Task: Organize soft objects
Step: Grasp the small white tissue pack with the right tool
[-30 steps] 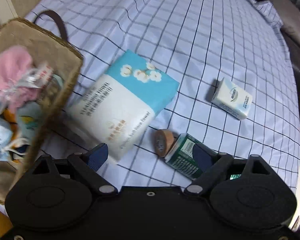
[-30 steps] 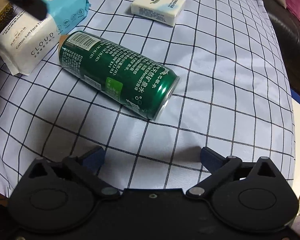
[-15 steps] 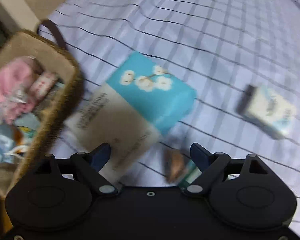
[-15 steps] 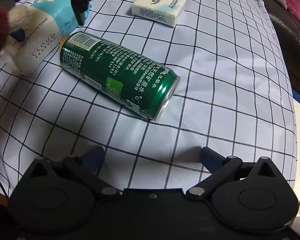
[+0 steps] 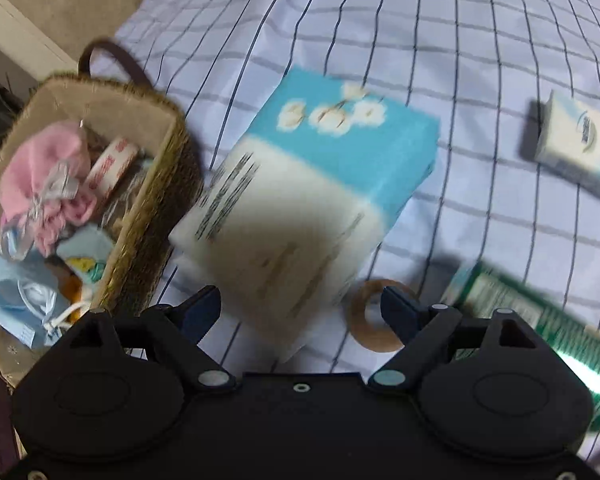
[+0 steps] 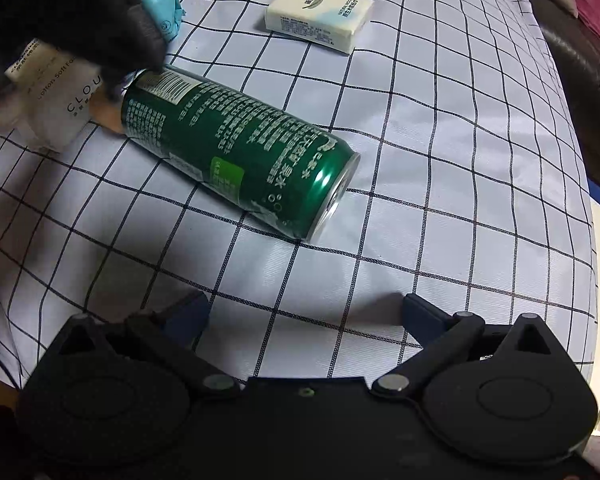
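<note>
Left gripper (image 5: 300,308) jaws open over towel pack (image 5: 300,208); straddle its near end, basket (image 5: 172,184) at 9 o'clock. Right gripper (image 6: 304,312) jaws open, empty; can (image 6: 240,156) at 12.

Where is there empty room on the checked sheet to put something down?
Bare sheet lies beyond the green can, toward the small tissue pack, and nearer than the can. It is crowded by the basket, where the big towel pack and wooden ring sit.
</note>
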The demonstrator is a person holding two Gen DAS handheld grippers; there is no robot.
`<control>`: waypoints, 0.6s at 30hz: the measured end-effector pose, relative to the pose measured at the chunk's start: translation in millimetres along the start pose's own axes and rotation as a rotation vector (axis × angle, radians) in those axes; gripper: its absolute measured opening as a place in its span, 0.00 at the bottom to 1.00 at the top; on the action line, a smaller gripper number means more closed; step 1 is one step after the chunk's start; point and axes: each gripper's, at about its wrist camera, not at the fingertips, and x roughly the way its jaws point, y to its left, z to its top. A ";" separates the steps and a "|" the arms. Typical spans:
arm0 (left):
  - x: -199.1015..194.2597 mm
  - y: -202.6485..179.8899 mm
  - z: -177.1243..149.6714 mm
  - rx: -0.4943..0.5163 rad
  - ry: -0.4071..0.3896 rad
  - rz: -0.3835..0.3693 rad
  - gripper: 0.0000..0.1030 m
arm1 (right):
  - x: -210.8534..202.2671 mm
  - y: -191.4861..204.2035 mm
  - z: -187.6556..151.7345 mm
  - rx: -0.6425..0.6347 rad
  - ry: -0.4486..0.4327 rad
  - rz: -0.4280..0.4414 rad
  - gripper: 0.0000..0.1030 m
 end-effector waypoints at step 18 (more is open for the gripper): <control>-27.5 68.1 -9.2 -0.076 0.041 -0.348 0.81 | 1.6 -10.5 -1.1 0.014 0.006 0.055 1.00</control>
